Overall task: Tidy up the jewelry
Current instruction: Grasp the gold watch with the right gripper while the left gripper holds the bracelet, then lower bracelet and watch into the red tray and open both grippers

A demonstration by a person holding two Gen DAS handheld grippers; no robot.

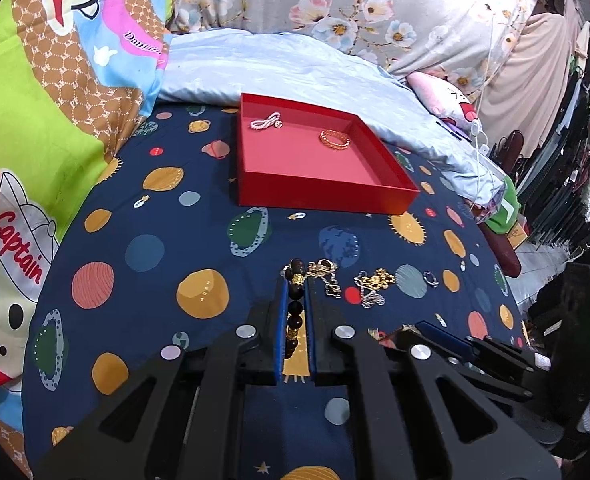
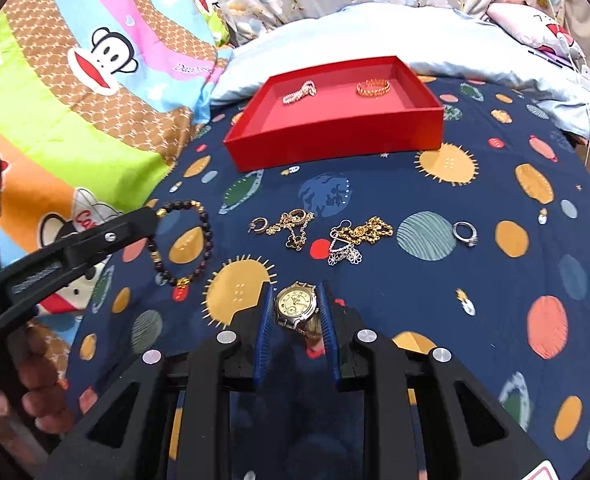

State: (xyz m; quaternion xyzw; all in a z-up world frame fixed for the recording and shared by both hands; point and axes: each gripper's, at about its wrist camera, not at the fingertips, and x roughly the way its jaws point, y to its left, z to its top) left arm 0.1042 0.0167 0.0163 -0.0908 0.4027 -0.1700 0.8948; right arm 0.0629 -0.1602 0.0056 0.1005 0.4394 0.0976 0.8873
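Note:
A red tray [image 1: 323, 196] [image 2: 335, 136] lies on the navy planet-print sheet and holds a pearl bracelet [image 1: 266, 121] [image 2: 299, 92] and a gold bracelet [image 1: 335, 139] [image 2: 373, 88]. My left gripper [image 1: 295, 282] is shut on a dark bead bracelet [image 1: 295, 312] [image 2: 183, 240] that lies on the sheet. My right gripper [image 2: 295, 290] is shut on a gold-faced watch [image 2: 297, 304]. Gold chains [image 2: 291, 228] [image 1: 327, 276], a gold and silver necklace pile [image 2: 359, 236] [image 1: 373, 286] and a silver ring [image 2: 465, 234] [image 1: 430, 279] lie between grippers and tray.
A cartoon monkey quilt [image 1: 35, 120] [image 2: 75, 80] is heaped on the left. A pale blue pillow [image 1: 295, 68] and floral bedding [image 1: 355, 4] lie behind the tray. The bed's right edge drops to a clothes rack [image 1: 575, 160].

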